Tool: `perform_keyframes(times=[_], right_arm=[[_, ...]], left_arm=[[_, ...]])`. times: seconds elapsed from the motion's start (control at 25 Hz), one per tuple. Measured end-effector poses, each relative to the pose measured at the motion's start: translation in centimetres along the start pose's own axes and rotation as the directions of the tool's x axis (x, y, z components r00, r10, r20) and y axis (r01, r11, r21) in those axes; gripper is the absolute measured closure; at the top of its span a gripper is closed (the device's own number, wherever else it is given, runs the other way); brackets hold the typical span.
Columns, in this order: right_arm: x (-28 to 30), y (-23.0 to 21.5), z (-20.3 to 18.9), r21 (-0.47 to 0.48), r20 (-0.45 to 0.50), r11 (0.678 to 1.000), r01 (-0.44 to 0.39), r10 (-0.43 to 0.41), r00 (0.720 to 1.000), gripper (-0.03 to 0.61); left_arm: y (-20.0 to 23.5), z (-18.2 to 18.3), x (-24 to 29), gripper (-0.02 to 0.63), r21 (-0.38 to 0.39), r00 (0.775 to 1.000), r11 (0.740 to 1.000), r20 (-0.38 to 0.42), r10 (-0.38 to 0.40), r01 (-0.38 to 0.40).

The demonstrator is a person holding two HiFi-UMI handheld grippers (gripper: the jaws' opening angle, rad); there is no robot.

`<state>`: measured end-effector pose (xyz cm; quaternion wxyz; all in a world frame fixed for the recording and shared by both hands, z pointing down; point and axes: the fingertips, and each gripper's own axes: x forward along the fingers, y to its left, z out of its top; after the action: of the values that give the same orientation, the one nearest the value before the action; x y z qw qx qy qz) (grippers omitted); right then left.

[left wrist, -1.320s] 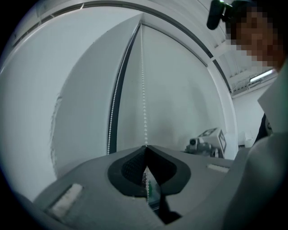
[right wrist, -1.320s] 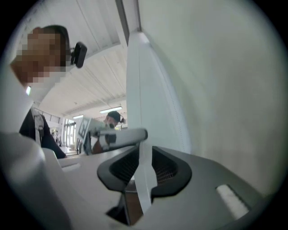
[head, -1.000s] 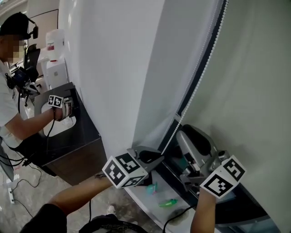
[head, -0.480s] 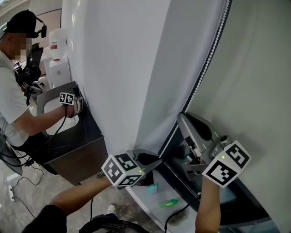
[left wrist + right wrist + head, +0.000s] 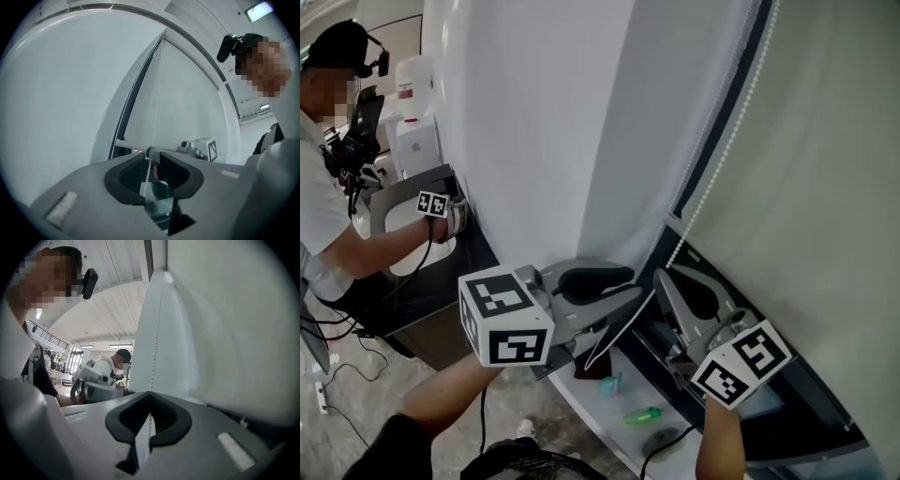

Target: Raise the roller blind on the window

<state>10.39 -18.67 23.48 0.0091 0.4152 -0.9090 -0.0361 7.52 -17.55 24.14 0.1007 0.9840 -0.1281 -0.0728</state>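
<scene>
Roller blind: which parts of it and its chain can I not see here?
Roller blind: top roller cut off by the head view's upper edge.
Bead chain: lower end hidden under the right hand-held gripper, right gripper view.
Small green thing: too small to identify, head view.

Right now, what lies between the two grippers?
The bead chain: the head view shows its loop hanging between them. The right gripper is shut on it; the left gripper's open jaws straddle it.
</scene>
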Motion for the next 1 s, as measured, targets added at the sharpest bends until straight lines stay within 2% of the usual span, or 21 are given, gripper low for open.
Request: perform_keyframes(times=[0.12, 0.28, 0.44, 0.68, 0.76, 0.84, 0.96, 1.0], right_arm=[[0.2, 0.7, -5.1, 0.034, -0.086, 0.999, -0.014, 0.017, 0.996, 0.571], [0.1, 1.3, -11.0, 0.080, -0.182, 0.997, -0.014, 0.029, 0.983, 0.571], [-0.1, 1.9, -14.5, 0.127, -0.233, 0.992, -0.004, 0.034, 0.972, 0.571], [-0.3, 2.3, -15.2, 0.136, -0.246, 0.991, 0.007, 0.027, 0.969, 0.572], [-0.4, 2.3, -15.4, 0.145, -0.251, 0.989, 0.004, 0.033, 0.967, 0.572], [-0.6, 2.9, -15.3, 0.158, -0.272, 0.987, -0.028, 0.071, 0.960, 0.571], [-0.9, 4.0, -14.5, 0.083, -0.321, 0.992, -0.099, 0.120, 0.939, 0.558], [-1.0, 3.9, -13.7, 0.062, -0.310, 0.992, -0.106, 0.120, 0.943, 0.518]], left_arm=[[0.2, 1.5, 1.0, 0.511, 0.051, 1.000, 0.999, 0.006, 0.017, -0.017], [-0.1, 2.5, 2.7, 0.511, 0.093, 1.000, 0.996, 0.004, -0.003, 0.003], [-0.7, 3.1, 3.5, 0.511, 0.133, 1.000, 0.991, -0.001, -0.017, 0.017], [-0.6, 3.0, 3.8, 0.521, 0.186, 0.999, 0.983, -0.033, -0.005, 0.011], [-0.2, 2.9, 3.9, 0.592, 0.178, 0.999, 0.984, -0.037, 0.007, 0.000], [0.1, 2.8, 3.9, 0.592, 0.154, 0.999, 0.988, -0.037, 0.010, -0.005], [0.2, 2.7, 3.6, 0.592, 0.148, 0.999, 0.989, -0.029, 0.019, -0.015], [0.1, 2.6, 3.4, 0.592, 0.146, 0.999, 0.989, -0.028, 0.015, -0.011]])
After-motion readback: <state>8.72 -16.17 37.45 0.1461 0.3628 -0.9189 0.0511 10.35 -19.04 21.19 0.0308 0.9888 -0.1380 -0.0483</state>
